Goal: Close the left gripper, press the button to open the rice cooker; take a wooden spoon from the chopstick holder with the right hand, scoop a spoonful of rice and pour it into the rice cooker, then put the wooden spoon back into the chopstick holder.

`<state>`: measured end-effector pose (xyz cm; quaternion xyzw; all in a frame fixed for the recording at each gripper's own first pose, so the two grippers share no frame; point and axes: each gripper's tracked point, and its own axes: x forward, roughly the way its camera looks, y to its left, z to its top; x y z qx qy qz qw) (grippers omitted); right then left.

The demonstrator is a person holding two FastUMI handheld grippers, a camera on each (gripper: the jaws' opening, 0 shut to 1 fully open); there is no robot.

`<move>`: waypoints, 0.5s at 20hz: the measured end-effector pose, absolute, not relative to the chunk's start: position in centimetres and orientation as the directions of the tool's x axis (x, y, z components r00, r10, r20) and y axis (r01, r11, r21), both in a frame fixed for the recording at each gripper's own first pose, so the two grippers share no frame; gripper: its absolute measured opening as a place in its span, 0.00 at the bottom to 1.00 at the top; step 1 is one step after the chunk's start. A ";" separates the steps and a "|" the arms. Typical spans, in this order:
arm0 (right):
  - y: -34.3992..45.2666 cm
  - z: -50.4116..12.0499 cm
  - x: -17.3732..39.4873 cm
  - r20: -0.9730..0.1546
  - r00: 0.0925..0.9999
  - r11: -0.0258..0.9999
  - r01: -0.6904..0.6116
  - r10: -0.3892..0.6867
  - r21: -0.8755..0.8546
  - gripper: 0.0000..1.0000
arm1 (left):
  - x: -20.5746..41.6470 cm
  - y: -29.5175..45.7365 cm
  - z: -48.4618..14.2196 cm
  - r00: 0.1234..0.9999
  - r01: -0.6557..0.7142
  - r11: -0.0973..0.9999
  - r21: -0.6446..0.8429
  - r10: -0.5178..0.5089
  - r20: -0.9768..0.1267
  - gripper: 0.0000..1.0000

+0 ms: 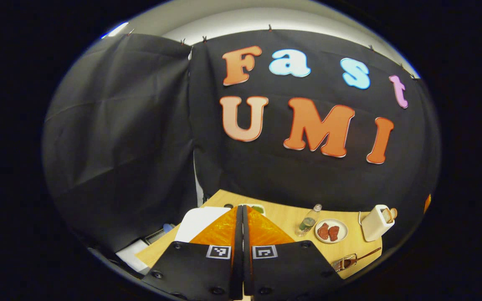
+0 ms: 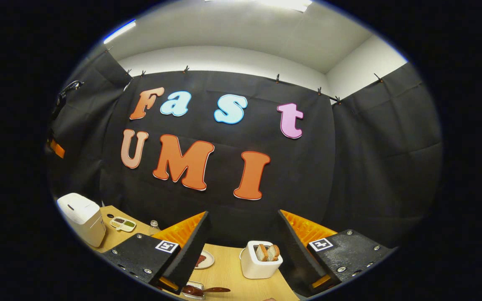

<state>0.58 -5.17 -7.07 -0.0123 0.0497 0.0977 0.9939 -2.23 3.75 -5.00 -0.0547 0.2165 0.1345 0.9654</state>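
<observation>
Two grippers: raised above a wooden table [image 1: 291, 219] in a black-draped booth.
Left gripper [image 1: 241, 251]: fingers pressed together, nothing between them, poised over the table's near edge.
Right gripper [image 2: 241, 251]: fingers spread wide, nothing held, framing a white toaster [image 2: 260, 262] with bread slices.
Rice cooker [image 2: 83, 217]: white, lid down, at the table's far left in the right gripper view; partly hidden behind the fingers in the left gripper view.
Wooden spoon [image 1: 360, 257]: lying with its bowl in a small clear container [image 1: 343, 263] near the table's front edge.
Nearby: plate of meat [image 1: 331, 231], upright bottle [image 1: 308, 221] just beside it.
</observation>
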 end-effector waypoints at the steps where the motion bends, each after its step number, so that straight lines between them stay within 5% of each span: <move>1: -5.4 -7.2 0.3 -0.104 0.980 0.985 -0.173 0.169 -0.027 0.98 | -2.0 5.0 -6.8 0.840 -0.301 0.952 -0.049 0.241 -0.486 0.05; 7: -3.1 -8.1 -1.3 -0.173 0.981 0.996 -0.087 0.081 -0.024 0.97 | -0.8 8.5 -18.1 0.615 -0.364 0.913 -0.184 0.087 -0.783 0.05; 10: -2.0 -8.8 -1.6 -0.209 0.977 0.997 -0.056 0.046 -0.044 0.98 | -0.5 9.1 -21.9 0.537 -0.382 0.891 -0.247 -0.004 -0.844 0.05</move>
